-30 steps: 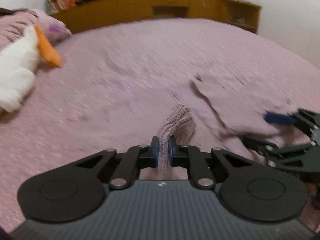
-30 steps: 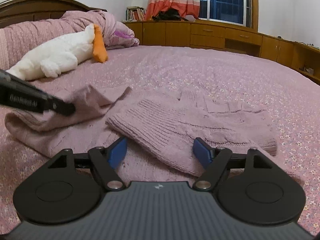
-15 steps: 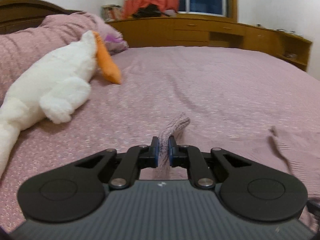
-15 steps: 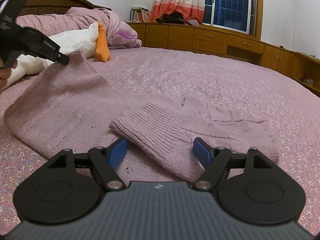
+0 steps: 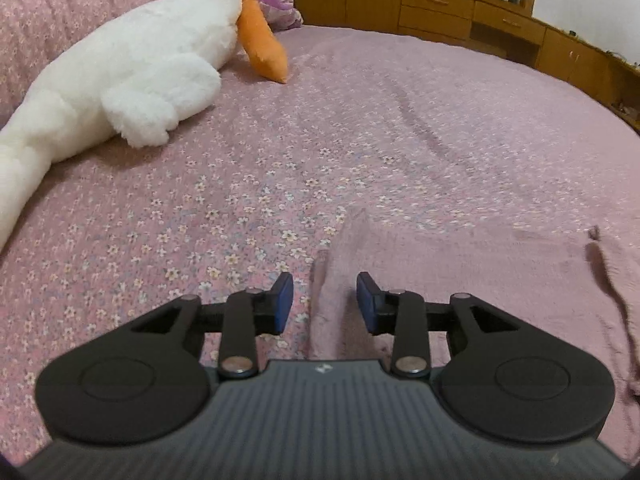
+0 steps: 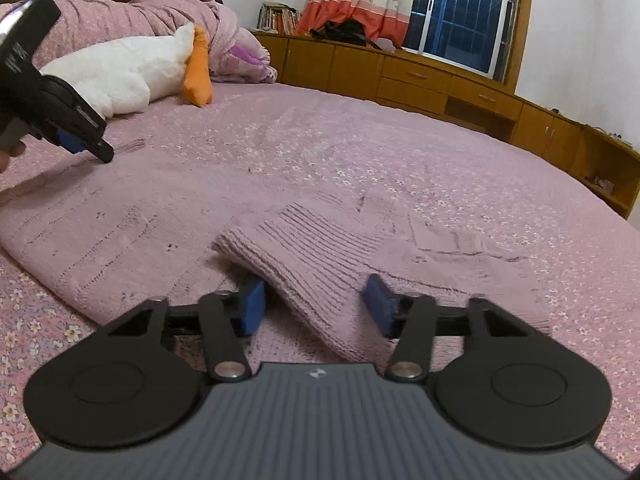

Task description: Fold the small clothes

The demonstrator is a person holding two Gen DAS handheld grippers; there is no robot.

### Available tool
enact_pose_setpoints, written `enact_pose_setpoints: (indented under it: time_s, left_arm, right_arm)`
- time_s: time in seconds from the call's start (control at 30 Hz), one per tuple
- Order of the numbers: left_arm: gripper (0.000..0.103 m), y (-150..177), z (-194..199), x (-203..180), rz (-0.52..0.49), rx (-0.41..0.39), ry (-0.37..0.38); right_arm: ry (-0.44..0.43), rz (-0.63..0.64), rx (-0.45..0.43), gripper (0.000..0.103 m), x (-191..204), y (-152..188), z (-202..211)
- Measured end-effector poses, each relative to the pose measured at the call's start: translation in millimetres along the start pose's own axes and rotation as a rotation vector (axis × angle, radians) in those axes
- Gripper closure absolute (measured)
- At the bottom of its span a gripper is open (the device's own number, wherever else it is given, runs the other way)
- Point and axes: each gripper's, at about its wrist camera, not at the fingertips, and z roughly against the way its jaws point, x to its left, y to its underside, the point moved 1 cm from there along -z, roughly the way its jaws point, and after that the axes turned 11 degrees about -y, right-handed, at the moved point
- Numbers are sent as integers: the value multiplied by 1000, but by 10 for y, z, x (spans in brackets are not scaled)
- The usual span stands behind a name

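Note:
A pink knitted sweater point(image 6: 120, 232) lies spread on the flowered bedspread point(image 6: 360, 140); its ribbed sleeve point(image 6: 320, 248) is folded across the body. My right gripper point(image 6: 316, 308) straddles that sleeve, its jaws closing with the knit between the blue pads, not visibly pinched. In the left wrist view a blurred corner of the sweater point(image 5: 340, 260) lies between the pads of my left gripper point(image 5: 325, 304), whose jaws are opening, with a gap on either side of the cloth. In the right wrist view the left gripper point(image 6: 86, 140) hovers at the sweater's far left edge.
A white plush goose point(image 5: 132, 60) with an orange beak point(image 5: 264, 52) lies at the head of the bed, beside a bunched pink quilt point(image 6: 140, 20). Wooden cabinets point(image 6: 440, 80) and a dark window point(image 6: 460, 12) run along the far wall.
The left gripper carried the sweater's corner out to the left, which spread the body flat, then its jaws parted and let it go. The right gripper's jaws narrowed around the sleeve.

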Motion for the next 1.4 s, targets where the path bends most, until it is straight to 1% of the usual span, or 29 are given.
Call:
enact_pose_setpoints:
  time_s: [0.03,0.07,0.1,0.17,0.23,0.33,0.43,0.53,0.6,0.7,0.77,0.83,0.87,0.9,0.93,0.97,1.0,1.07,1.13,1.2,1.27,1.4]
  left_arm:
    - [66,11,53,-10,-2,-3,13]
    - [66,18,93,-21,-8,-9,26]
    - [66,25,135,-38,-20,-18,39]
    - [66,29,176,-91,-45,-35,51]
    - [66,36,188,-141,-64,-45,59]
    - [66,43,161,-167,-64,-32,65]
    - [66,42,124,-155,-46,-15,77]
    - [66,37,100,-153,-42,-13,75]
    - [66,56,78,-153,-39,-10,64]
    - [66,89,15,-162,-48,13,41]
    - [66,92,0,-159,-48,16,38]
    - [66,88,-1,-159,-54,12,36]
    - [65,91,-3,-163,-57,11,34]
    - [61,96,-10,-169,-62,12,27]
    - [59,100,-18,-172,-65,13,20]
    - [59,106,-24,-174,-67,15,17]
    - [59,111,-30,-171,-67,17,19]
    - [59,119,-31,-160,-69,17,23]
    - [59,100,-28,-155,-72,23,24]
    - [59,82,-20,-150,-70,27,31]
    - [59,73,-23,-137,-62,37,40]
    - [59,83,-29,-118,-51,51,38]
  right_arm:
    - [3,6,0,67,6,-2,4]
    - [9,18,3,79,16,-11,9]
    - [16,36,5,88,29,-27,21]
    - [19,51,0,93,29,-86,63]
    - [30,56,-23,94,-18,-183,135]
    - [67,74,-53,94,-157,-393,215]
    - [163,108,-46,94,-421,-587,189]
    - [233,79,-24,94,-760,-724,116]
    - [259,61,1,94,-991,-766,13]
    - [244,50,56,94,-1233,-729,-196]
    - [232,64,109,94,-1314,-668,-368]
    - [223,30,182,93,-1405,-583,-558]
    - [225,5,206,92,-1443,-540,-639]
    - [228,-24,233,87,-1491,-500,-699]
    - [224,-55,231,81,-1535,-472,-718]
    - [231,-86,212,65,-1562,-460,-719]
    - [256,-121,201,47,-1604,-457,-694]
    - [288,-181,186,34,-1696,-461,-626]
    - [289,-233,177,34,-1811,-477,-496]
    - [291,-268,162,32,-1832,-490,-327]
    - [257,-293,133,30,-1819,-462,-100]
    - [161,-342,135,30,-1796,-359,237]
